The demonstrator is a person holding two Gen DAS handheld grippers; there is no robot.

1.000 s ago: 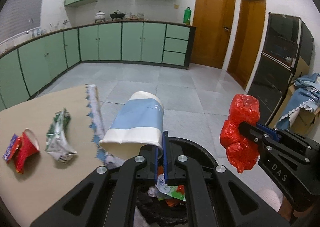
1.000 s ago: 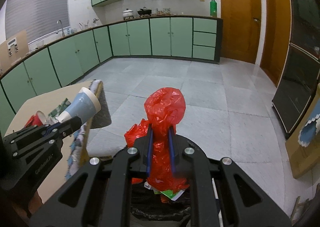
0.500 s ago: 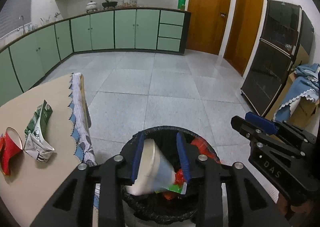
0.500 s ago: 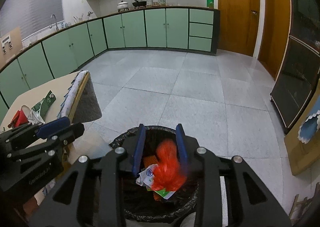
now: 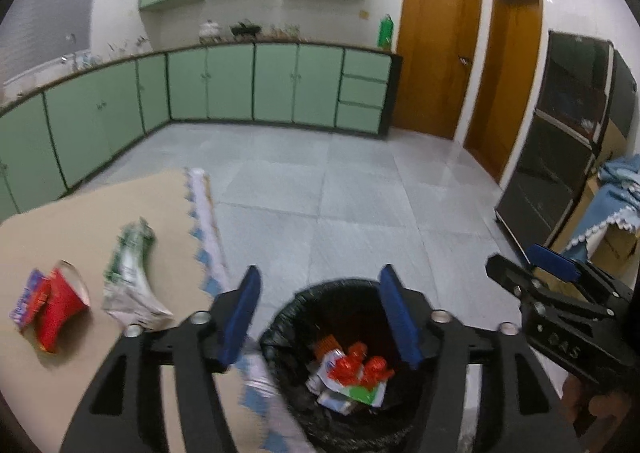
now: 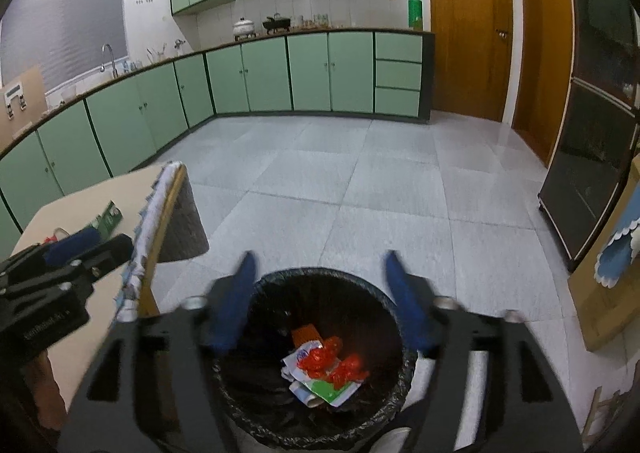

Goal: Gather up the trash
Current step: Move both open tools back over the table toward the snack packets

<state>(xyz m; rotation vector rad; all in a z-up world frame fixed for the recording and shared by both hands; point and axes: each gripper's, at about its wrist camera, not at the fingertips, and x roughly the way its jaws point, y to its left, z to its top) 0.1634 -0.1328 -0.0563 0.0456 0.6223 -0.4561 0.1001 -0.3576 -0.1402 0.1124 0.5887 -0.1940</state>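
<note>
Hovering over a black-lined trash bin (image 5: 288, 317): left hand-held gripper (image 5: 320, 313), blue pads apart and opening further, nothing between them but the bin's mouth below. Same for the right hand-held gripper (image 6: 320, 301): pads apart, jaws opening, blurred, empty, framing the bin (image 6: 360, 285) from above. Seen from the left wrist, right hand-held gripper (image 5: 532, 269) off to the right of the bin; seen from the right wrist, left hand-held gripper (image 6: 92, 243) off to the left, over the table's edge.

Lying inside the bin: crumpled red plastic bag (image 5: 360, 367) on top of white and green wrappers (image 5: 360, 393), with an orange scrap (image 5: 326, 345) just behind. Same heap from the right wrist: red plastic bag (image 6: 332, 363), wrappers (image 6: 324, 389), orange scrap (image 6: 305, 334).

Left on the tan table (image 5: 80, 221), well apart from the bin: crushed red paper cup (image 5: 60, 307) touching a small red-and-blue packet (image 5: 26, 299), and just beside them, to the right, a flattened green-and-white carton (image 5: 130, 273). Fringed white-and-blue cloth (image 5: 208, 237) hanging along the table's edge nearest the bin.

Beyond: grey tiled floor (image 6: 360, 181), green cabinets (image 6: 280, 73), wooden doors (image 6: 468, 25).
</note>
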